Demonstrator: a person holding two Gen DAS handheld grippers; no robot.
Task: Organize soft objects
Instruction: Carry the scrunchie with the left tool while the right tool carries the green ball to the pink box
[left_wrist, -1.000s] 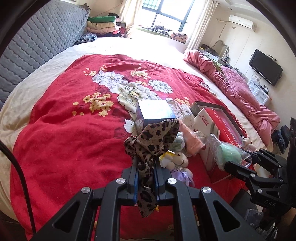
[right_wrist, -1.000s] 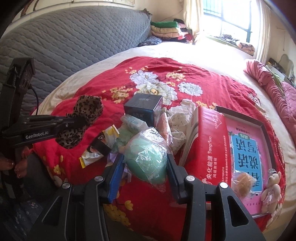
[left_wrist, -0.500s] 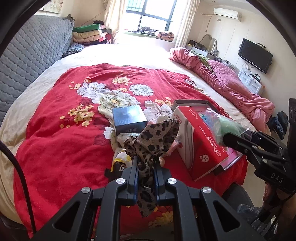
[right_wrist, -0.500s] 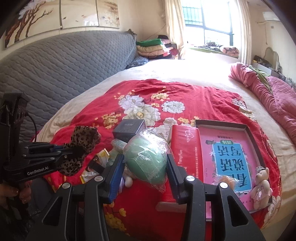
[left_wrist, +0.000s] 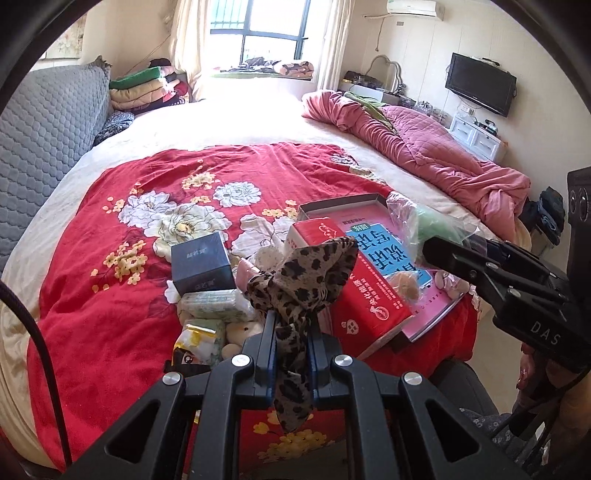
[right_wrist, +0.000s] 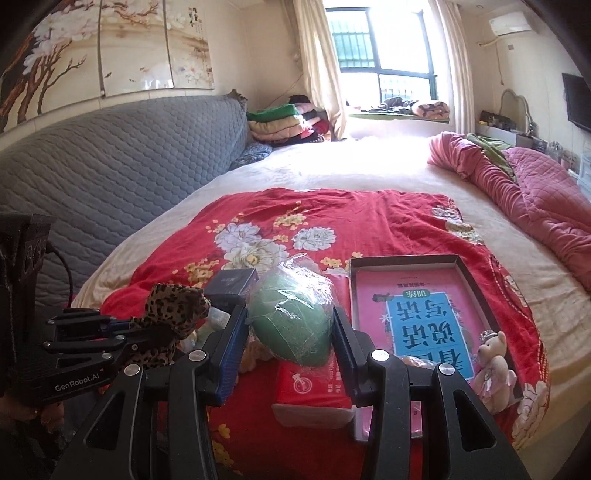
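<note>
Left gripper (left_wrist: 291, 334) pinches a leopard-print fabric scrunchie (left_wrist: 303, 273); right gripper (right_wrist: 290, 334), half-open, clamps a plastic-wrapped green soft ball (right_wrist: 291, 321) above the red carton (right_wrist: 314, 384) and dark blue box (left_wrist: 203, 264).

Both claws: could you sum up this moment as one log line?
left claw: shut on leopard-print cloth | right claw: shut on bagged green soft ball | both held above red bedspread

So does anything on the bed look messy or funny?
Yes. Small soft things sit in a jumble beside the dark box on the red blanket. The red box lies tipped on its side, leaning over the edge of the open tray. A little teddy bear lies in the tray's corner.
</note>
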